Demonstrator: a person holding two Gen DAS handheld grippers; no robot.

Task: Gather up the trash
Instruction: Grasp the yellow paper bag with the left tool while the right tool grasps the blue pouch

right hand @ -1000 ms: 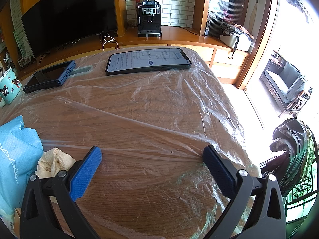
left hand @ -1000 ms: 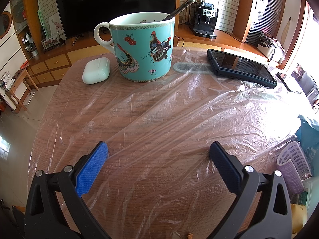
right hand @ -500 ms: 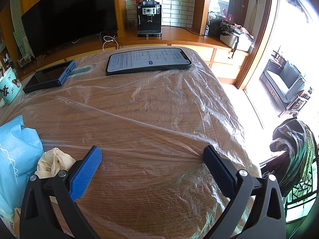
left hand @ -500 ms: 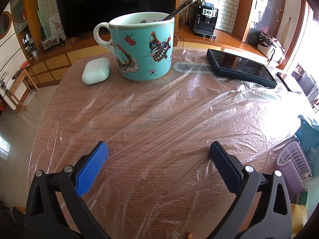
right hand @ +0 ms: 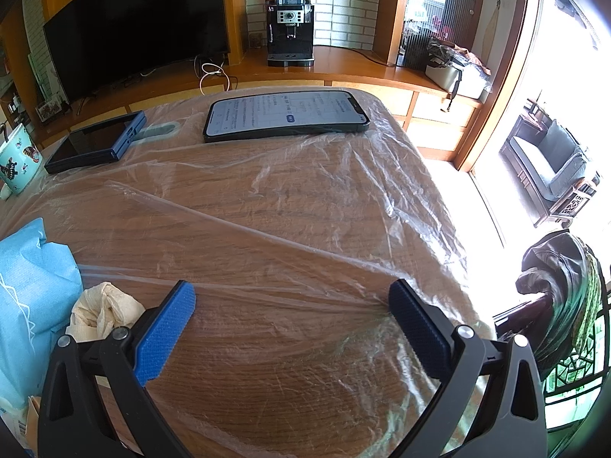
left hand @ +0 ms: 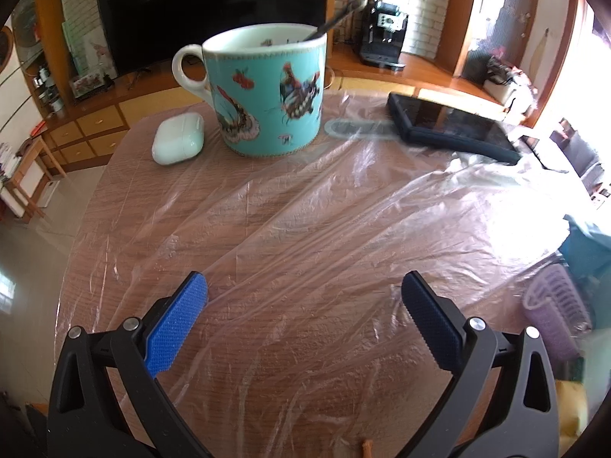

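Observation:
A crumpled beige paper wad (right hand: 103, 313) lies on the wooden table (right hand: 305, 374), just left of my right gripper's left finger and against a blue packet (right hand: 30, 294). A thin, wrinkled clear plastic sheet (left hand: 324, 229) covers the tabletop under both grippers. My right gripper (right hand: 292, 294) is open above the sheet with nothing between its fingers. My left gripper (left hand: 303, 280) is open too, over bare sheet, well short of the mug. A tiny brown scrap (left hand: 366, 448) sits at the near edge.
A turquoise butterfly mug (left hand: 267, 91) with a spoon, a white earbud case (left hand: 177, 141) and a dark tablet (left hand: 450, 129) stand at the far side. A lit phone (right hand: 286, 114) lies far right. A purple slatted basket (left hand: 553, 305) sits at the left view's right edge.
The left wrist view has shifted slightly and turned blurry, so the left gripper has begun to move. The right gripper's view is unchanged. Both grippers stay open.

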